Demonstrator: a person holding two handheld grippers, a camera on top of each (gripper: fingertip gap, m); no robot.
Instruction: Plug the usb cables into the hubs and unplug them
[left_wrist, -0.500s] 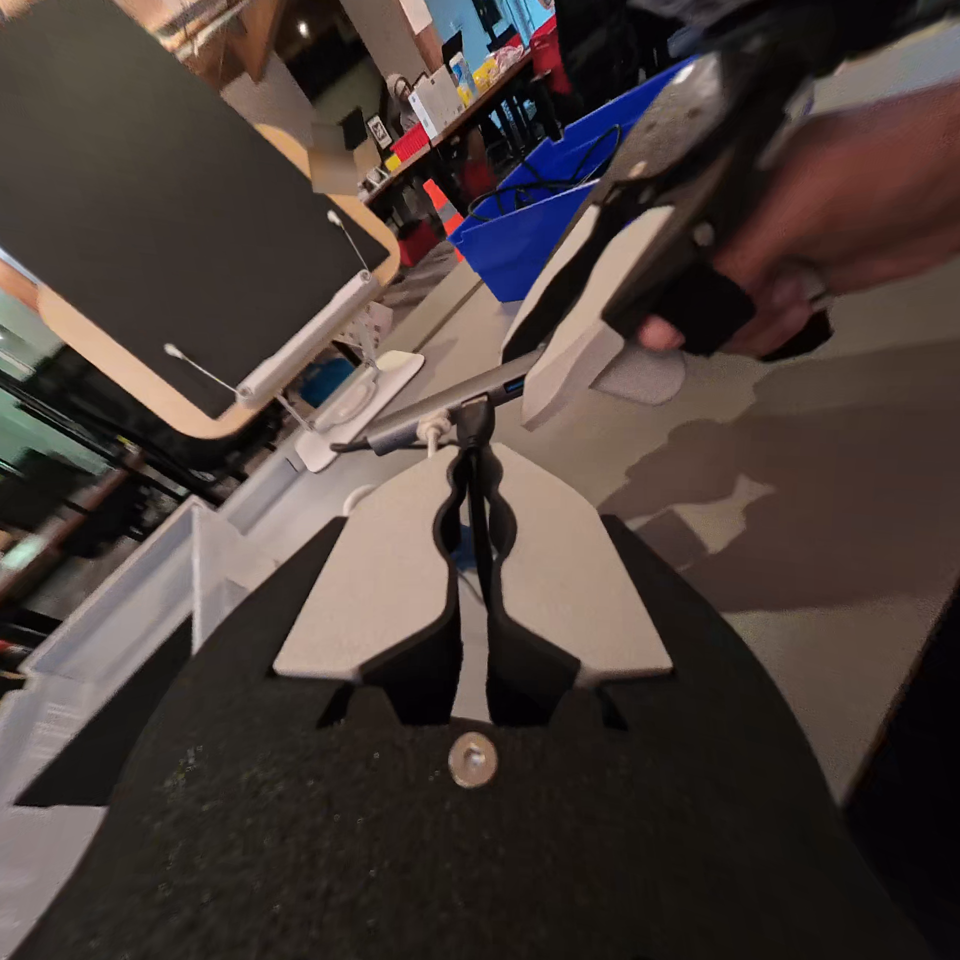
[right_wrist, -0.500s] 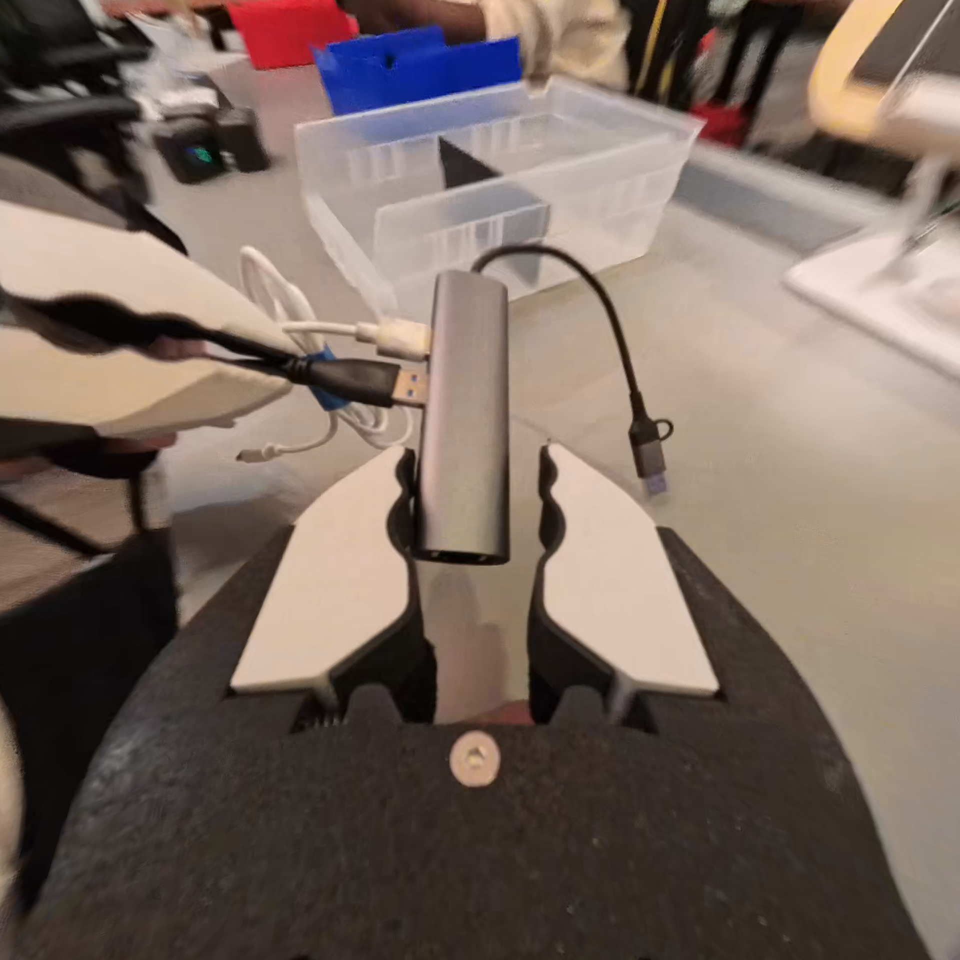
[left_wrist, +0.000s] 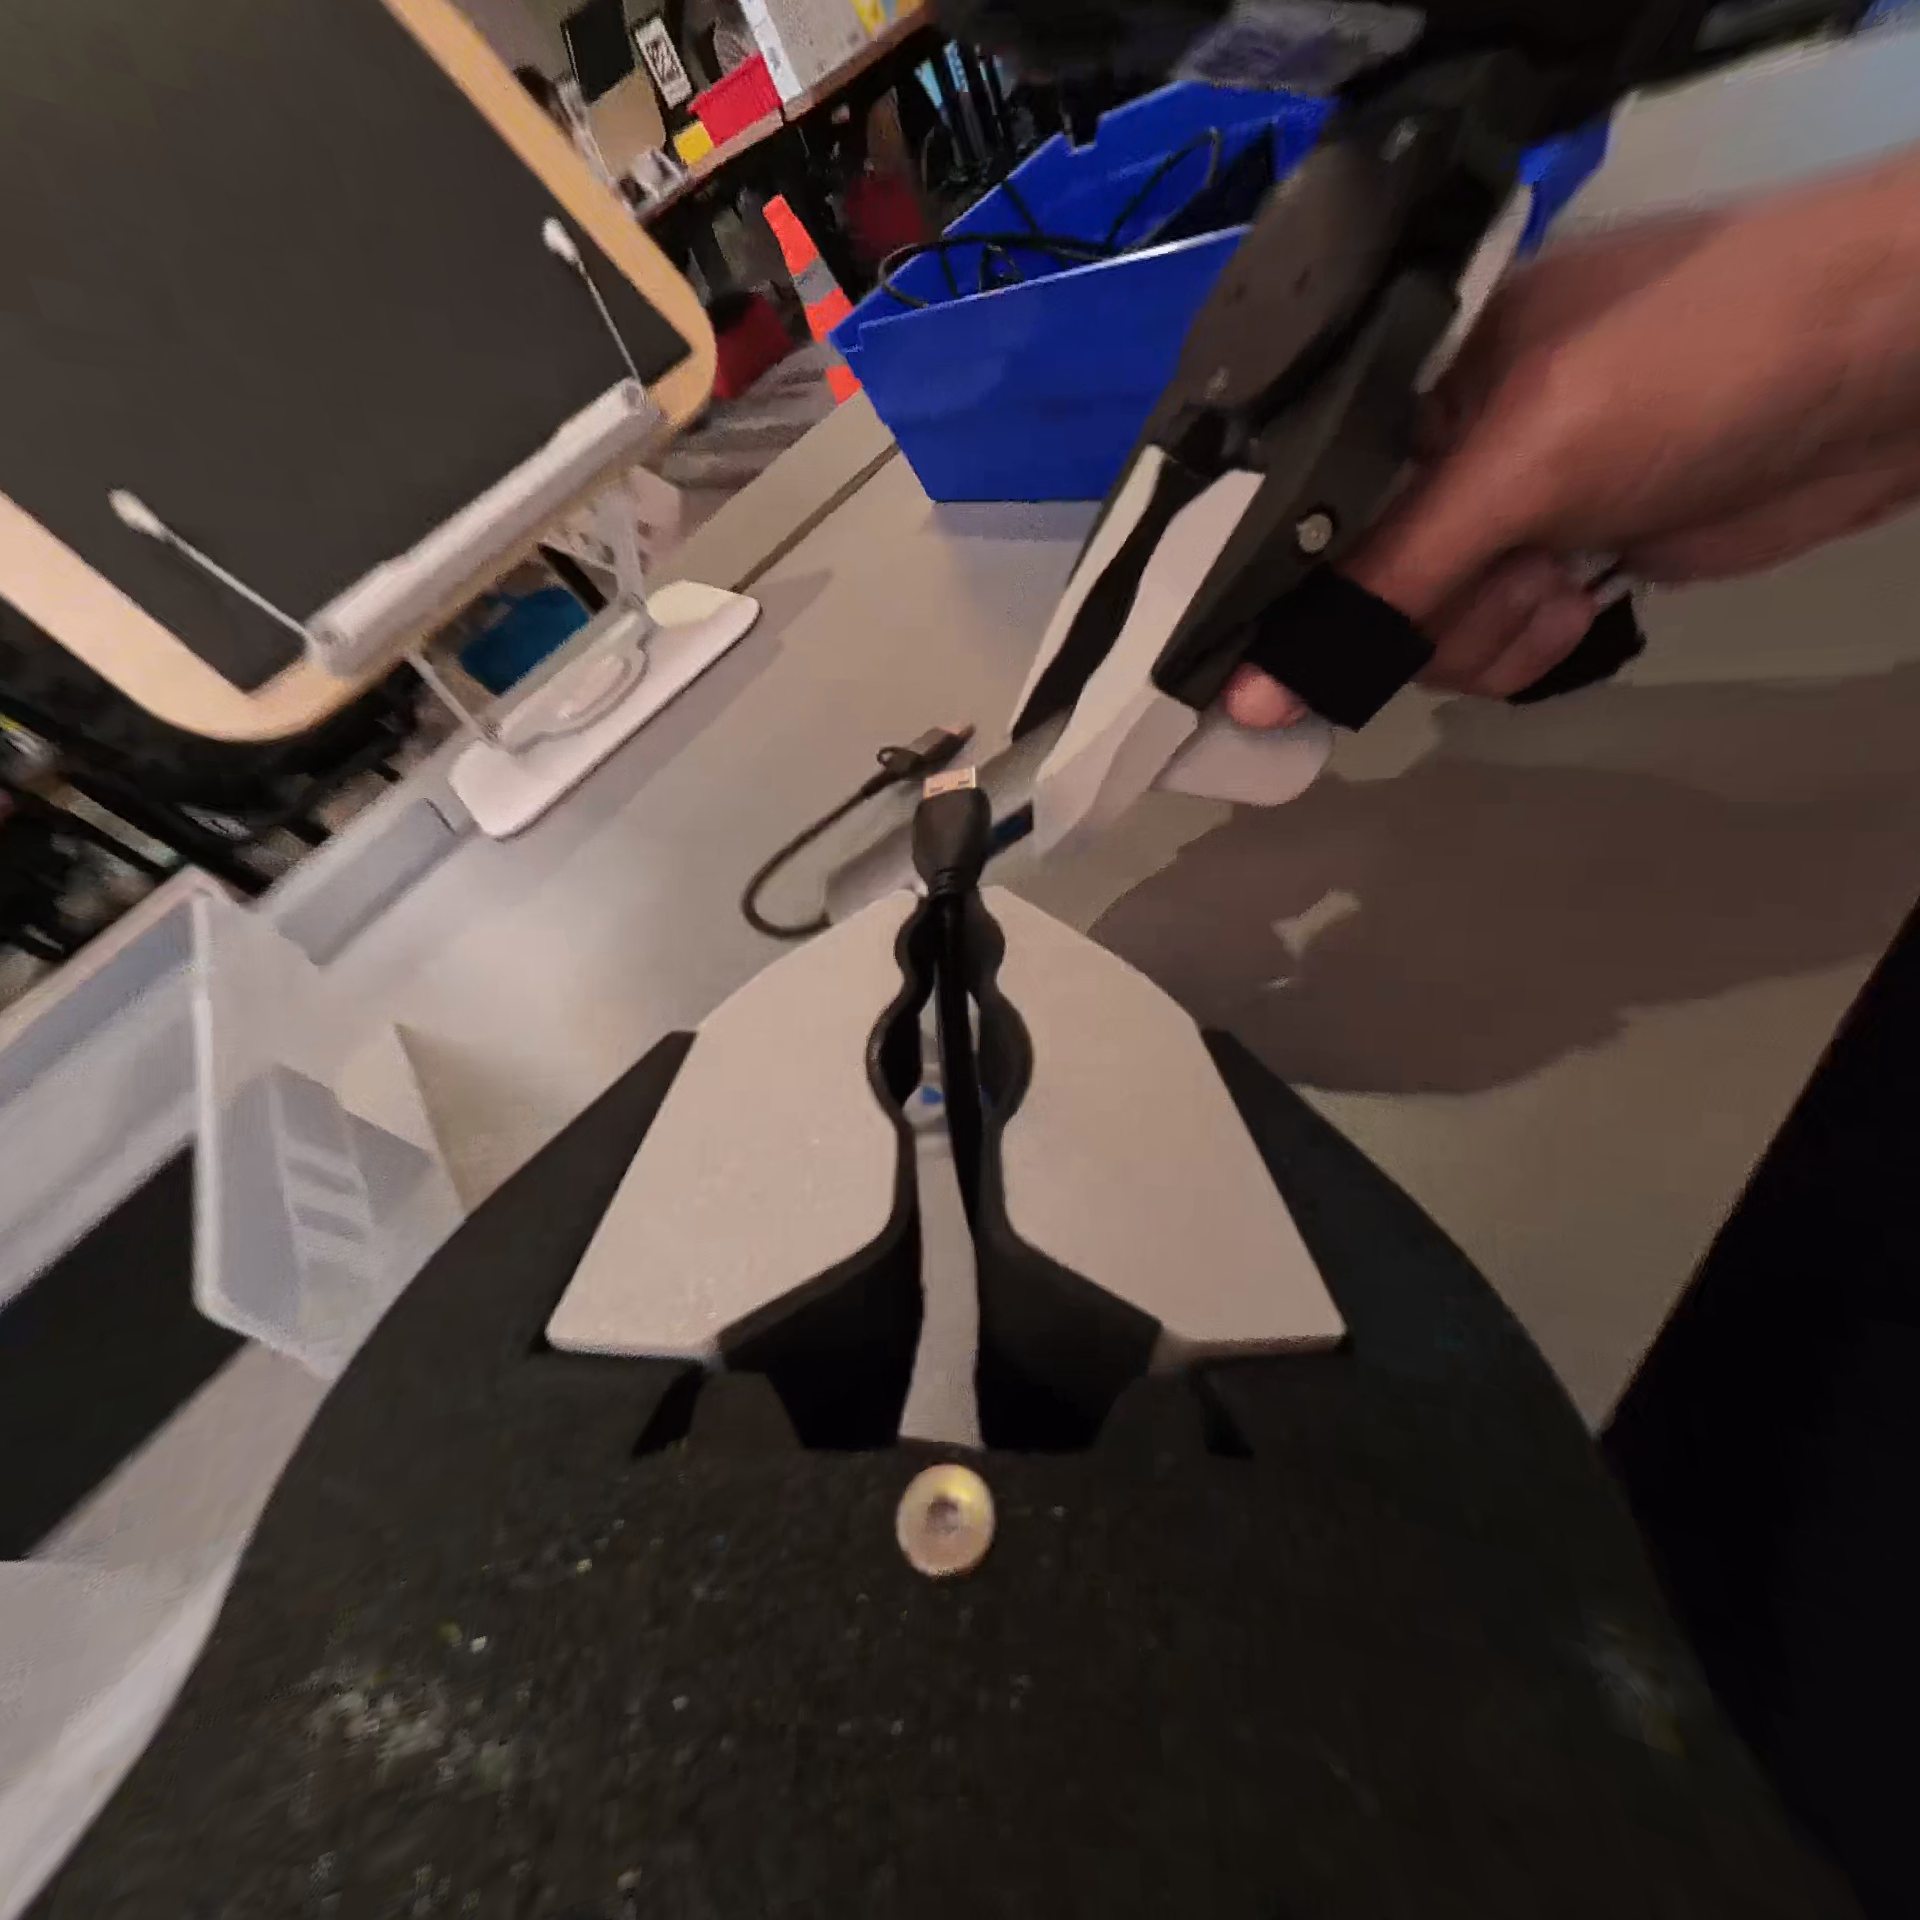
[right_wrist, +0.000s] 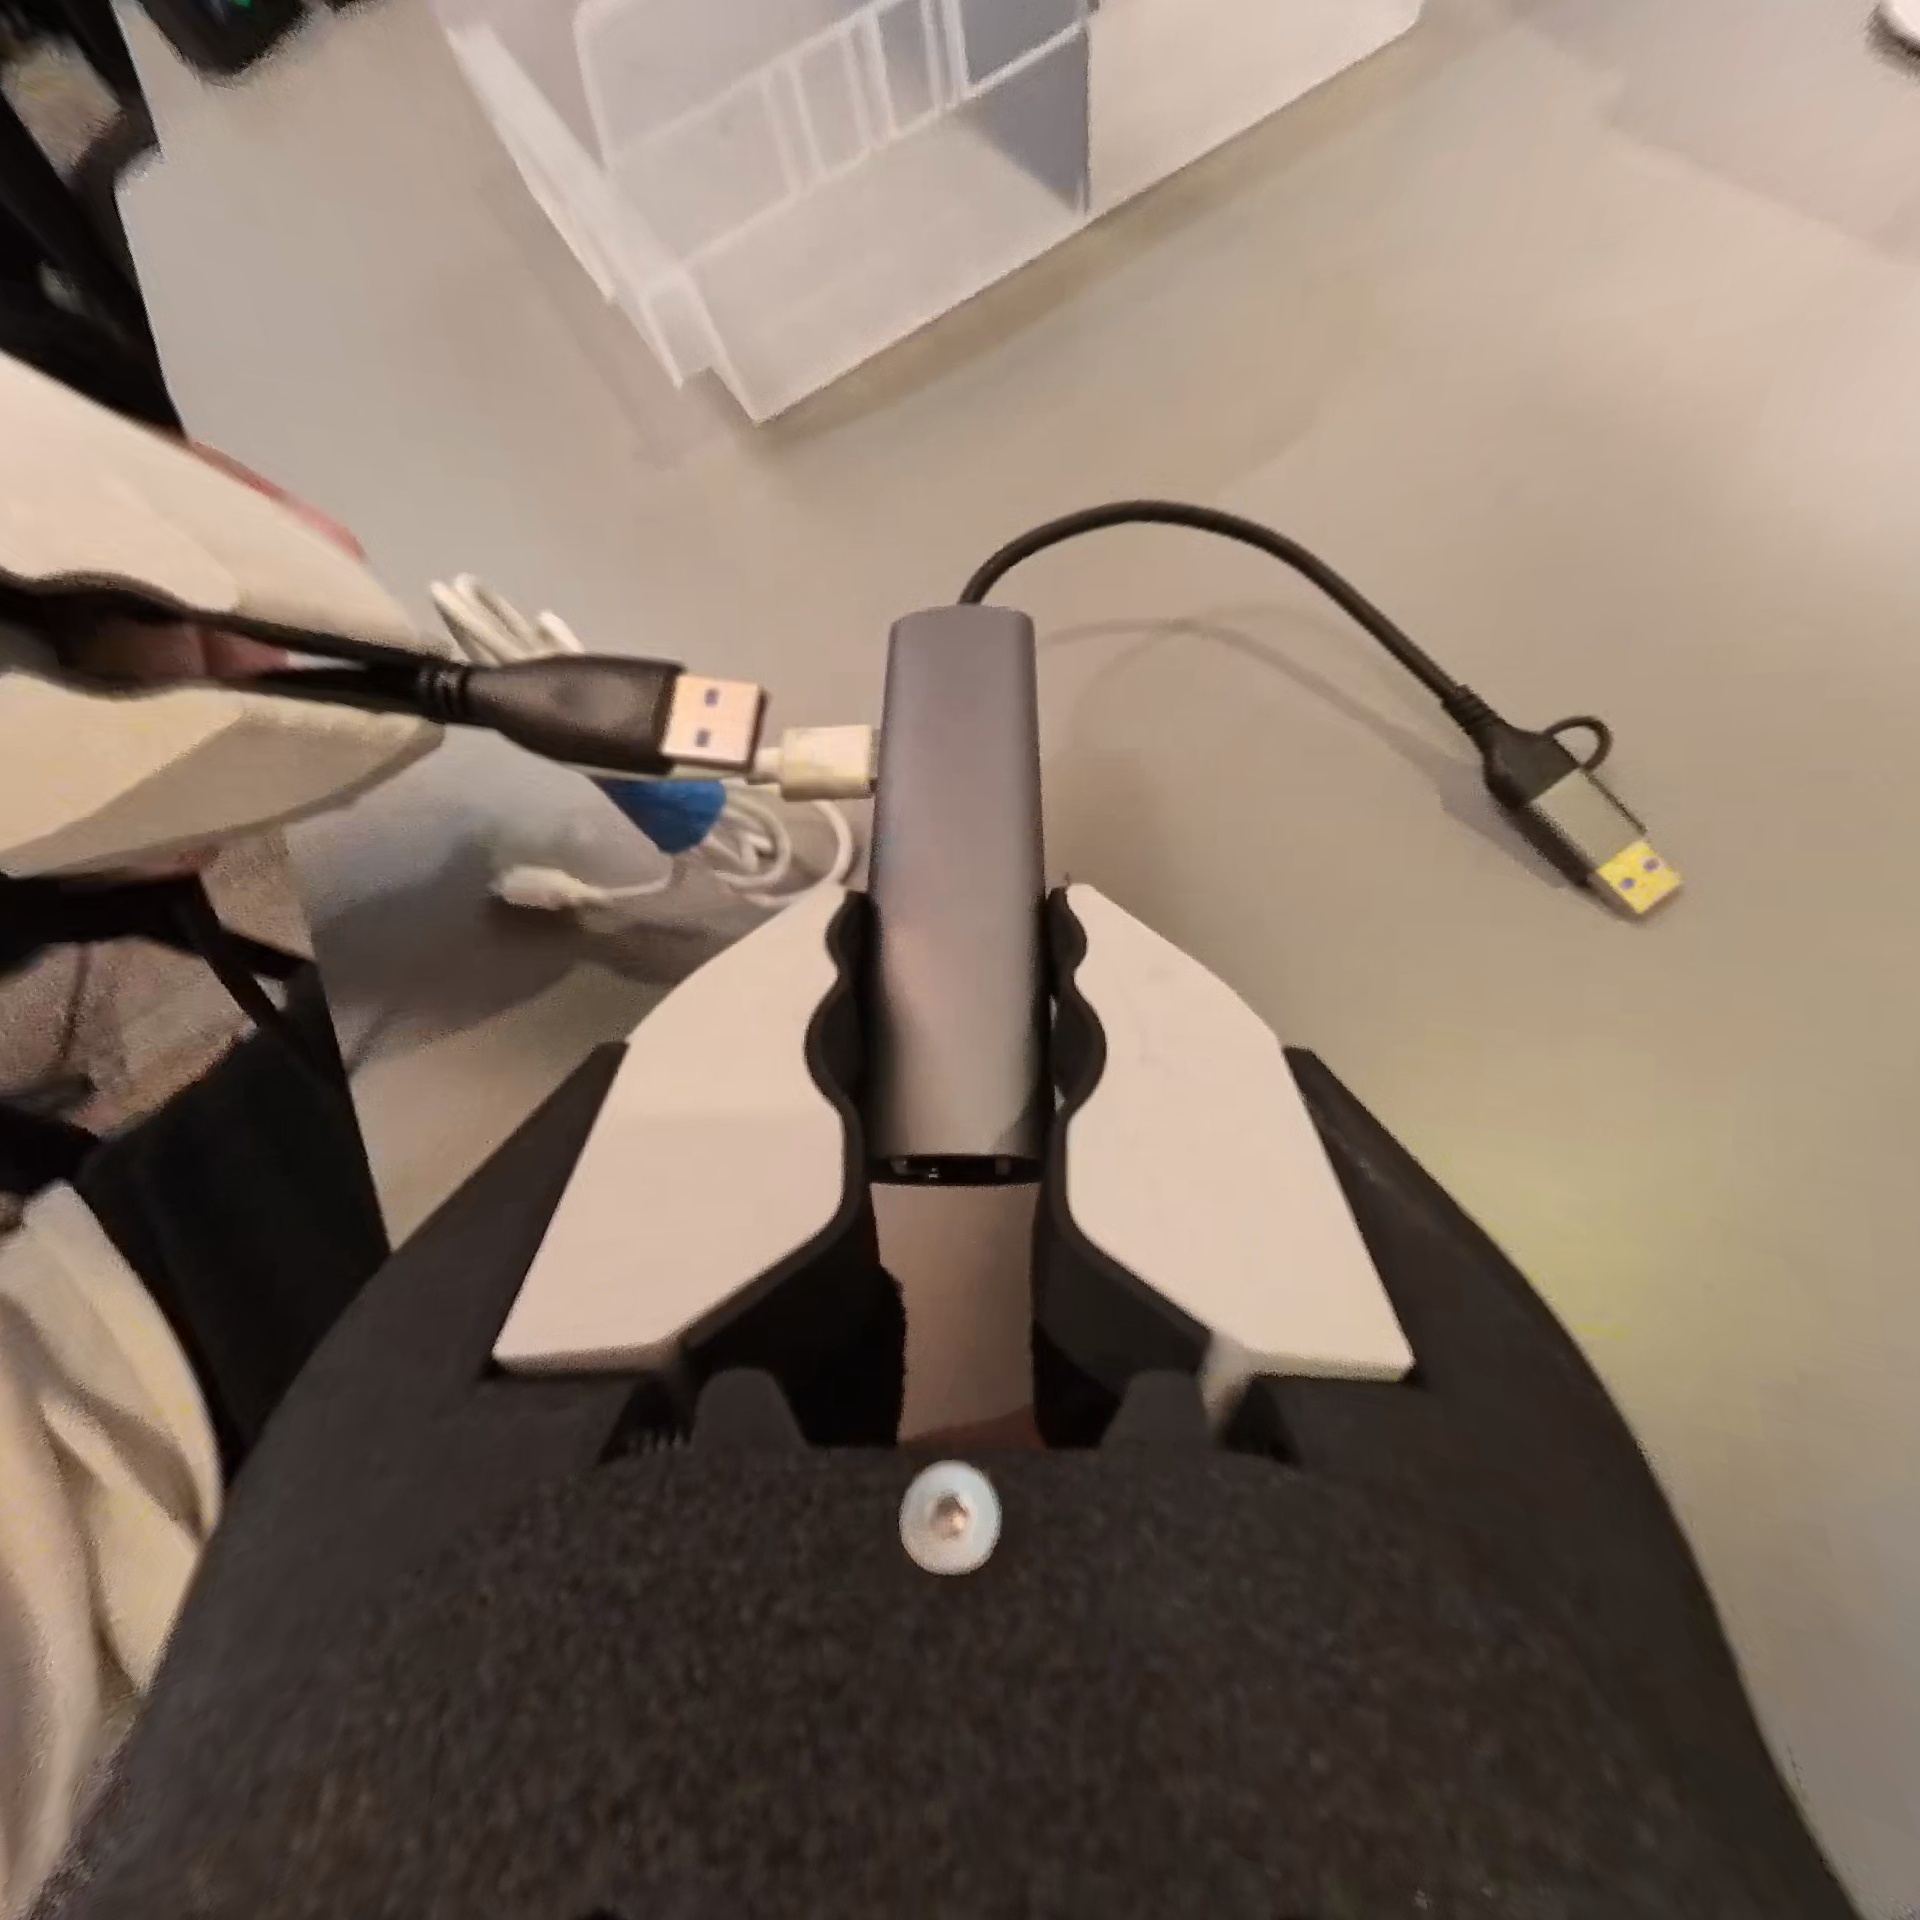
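Plug (right_wrist: 623, 712) clamped in my left gripper (left_wrist: 951, 914) is hanging just clear of the hub (right_wrist: 956, 883), which my right gripper (right_wrist: 956, 935) is pinching; I am judging a straight, level approach best.

We see the hub (right_wrist: 954, 883) lying lengthwise between the fingers of the right claw (right_wrist: 954, 925), on the tabletop (right_wrist: 1558, 1143). To its left the left claw (left_wrist: 948, 914) pinches a cable, its plug (right_wrist: 613, 707) just beside the hub and apart from it. A second plug (right_wrist: 826, 764) sits in the hub's left side, with coiled cable (right_wrist: 727, 842) lying on the tabletop beyond. The hub's own lead (right_wrist: 1351, 634) curves off to the right. A divided bin (right_wrist: 883, 187) stands behind the hub.
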